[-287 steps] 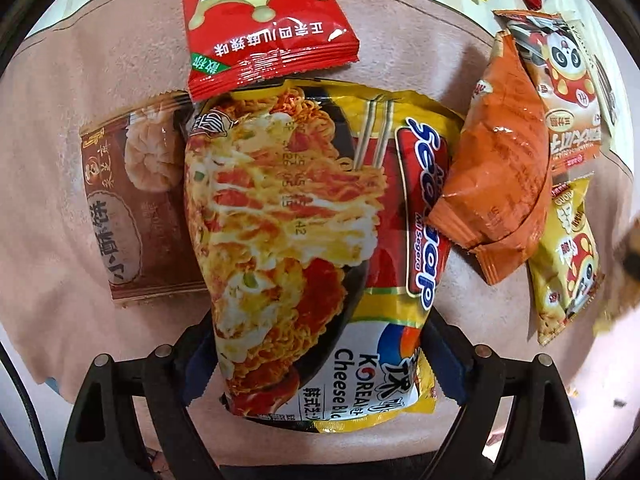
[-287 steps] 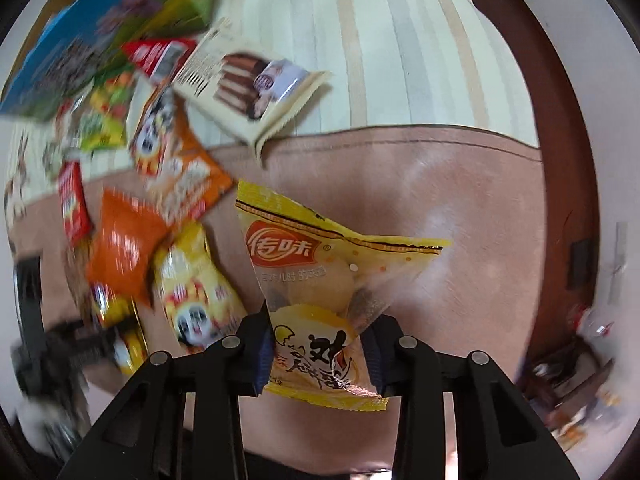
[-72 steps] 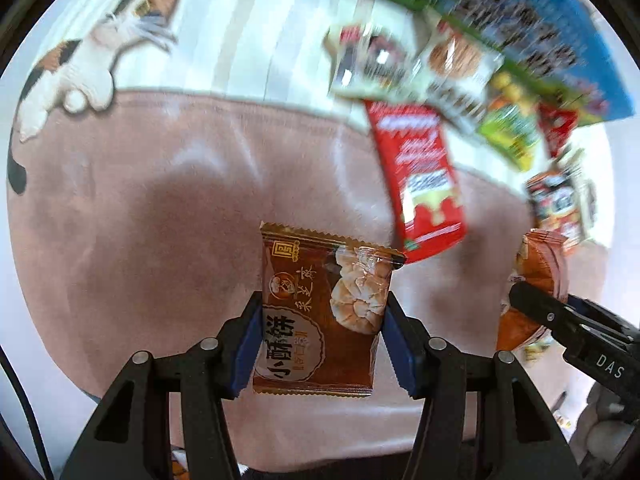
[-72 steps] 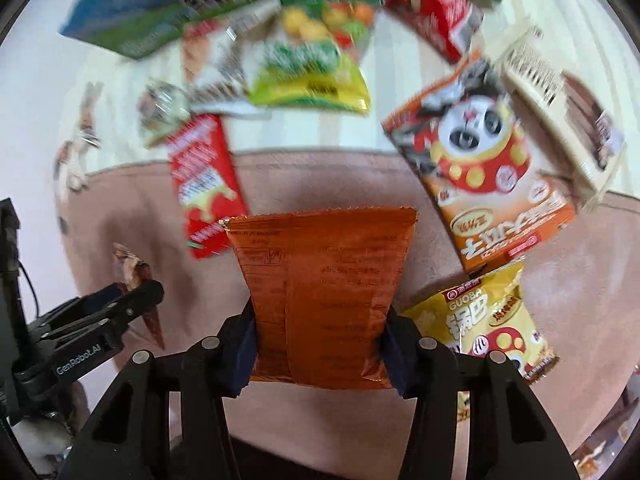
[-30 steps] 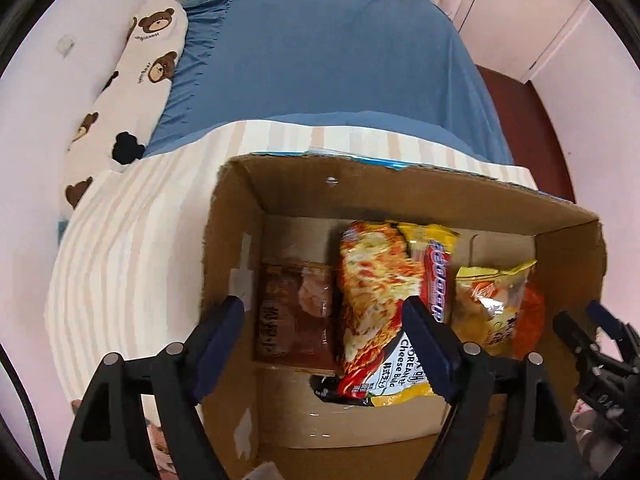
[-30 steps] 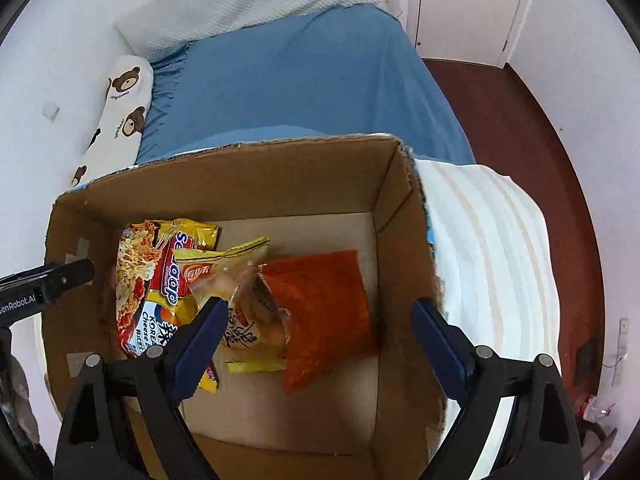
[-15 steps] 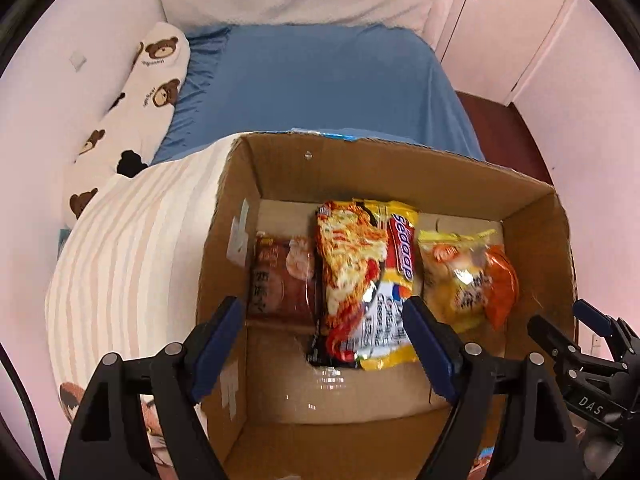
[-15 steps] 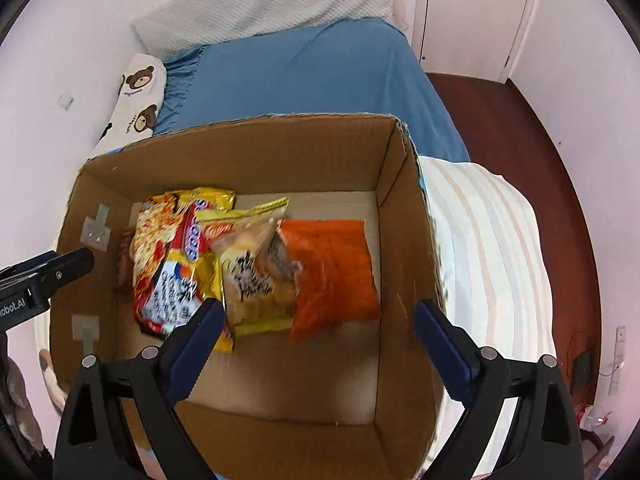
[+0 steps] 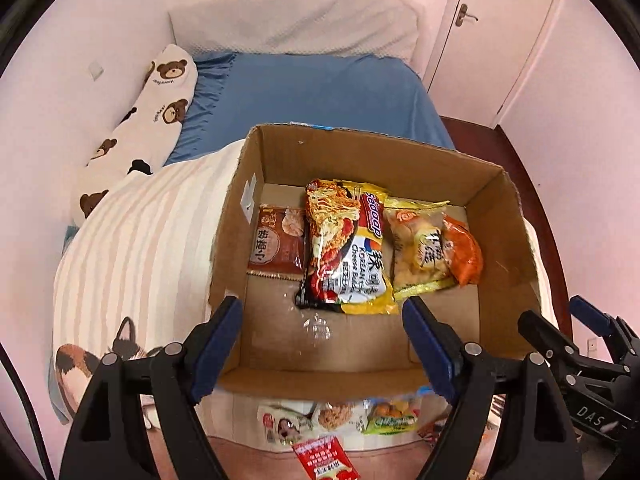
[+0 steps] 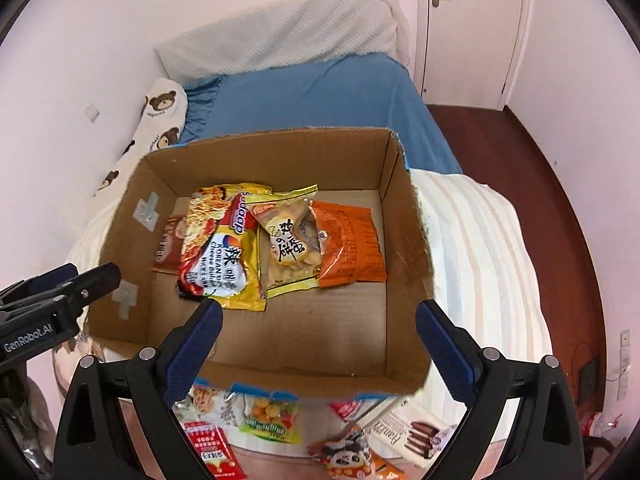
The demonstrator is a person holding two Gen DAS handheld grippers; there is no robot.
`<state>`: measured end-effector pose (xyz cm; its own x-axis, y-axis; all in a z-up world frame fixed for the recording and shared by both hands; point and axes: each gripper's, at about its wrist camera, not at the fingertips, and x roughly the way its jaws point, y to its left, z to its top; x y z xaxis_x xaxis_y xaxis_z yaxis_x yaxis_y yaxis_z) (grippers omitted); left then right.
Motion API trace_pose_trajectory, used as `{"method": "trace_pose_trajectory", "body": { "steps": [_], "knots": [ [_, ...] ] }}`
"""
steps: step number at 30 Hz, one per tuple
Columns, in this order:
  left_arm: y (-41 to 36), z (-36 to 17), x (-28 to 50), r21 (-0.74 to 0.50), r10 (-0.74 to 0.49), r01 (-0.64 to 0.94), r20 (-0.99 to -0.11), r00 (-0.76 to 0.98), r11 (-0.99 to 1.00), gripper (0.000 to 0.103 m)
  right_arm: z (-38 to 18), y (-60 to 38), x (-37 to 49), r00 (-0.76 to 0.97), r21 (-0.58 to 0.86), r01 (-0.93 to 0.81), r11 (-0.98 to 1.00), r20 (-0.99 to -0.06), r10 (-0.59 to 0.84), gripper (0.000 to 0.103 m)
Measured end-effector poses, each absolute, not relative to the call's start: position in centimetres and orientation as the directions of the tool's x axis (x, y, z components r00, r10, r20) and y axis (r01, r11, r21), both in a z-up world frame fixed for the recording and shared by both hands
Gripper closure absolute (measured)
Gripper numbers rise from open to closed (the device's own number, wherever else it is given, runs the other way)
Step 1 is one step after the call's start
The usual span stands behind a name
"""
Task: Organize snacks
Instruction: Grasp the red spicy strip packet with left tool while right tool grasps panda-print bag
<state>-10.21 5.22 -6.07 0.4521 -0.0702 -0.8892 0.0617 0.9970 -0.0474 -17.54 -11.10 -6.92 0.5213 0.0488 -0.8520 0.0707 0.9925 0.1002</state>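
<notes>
While both claws hung wide open and empty above the open brown cardboard box (image 9: 516,240), left claw (image 9: 320,344) and right claw (image 10: 316,344), four packets lay inside; fetching the loose red sachet (image 10: 212,452) below next would call for a flat, edge-on pinch.

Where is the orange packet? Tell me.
In the right wrist view, the orange packet lies inside the cardboard box, rightmost in the row, partly under the yellow biscuit bag.

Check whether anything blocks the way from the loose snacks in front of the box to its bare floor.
Only the box's near wall stands between them. The red pack and candy bag lie just outside it, so they must be lifted over. The floor behind it is bare.
</notes>
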Motion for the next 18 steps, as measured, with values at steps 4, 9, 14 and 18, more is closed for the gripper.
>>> {"method": "trace_pose_trajectory", "body": {
  "steps": [4,9,14,18],
  "knots": [
    [5.2,-4.8,-12.6,-0.045,-0.073,0.071,-0.878,0.473,0.996,0.022,-5.7,-11.1,-20.0,0.544,0.127,0.069,0.99,-0.836,0.069,0.004],
    [5.1,-4.4,-15.8,-0.054,-0.083,0.075,-0.88,0.468,0.996,0.022,-5.9,-11.7,-22.8,0.51,0.183,0.059,0.981,-0.851,0.128,0.004],
    [5.4,-7.8,-18.9,-0.034,-0.055,0.061,-0.914,0.401,0.998,0.022,-10.3,-12.8,-25.0,0.391,0.189,0.063,0.98,-0.908,0.15,0.004],
    [6.3,-13.3,-20.2,-0.031,-0.032,0.007,-0.961,0.275,0.999,0.022,-16.1,-13.3,-26.1,0.262,0.153,0.043,0.987,-0.955,0.136,0.004]
  ]
}}
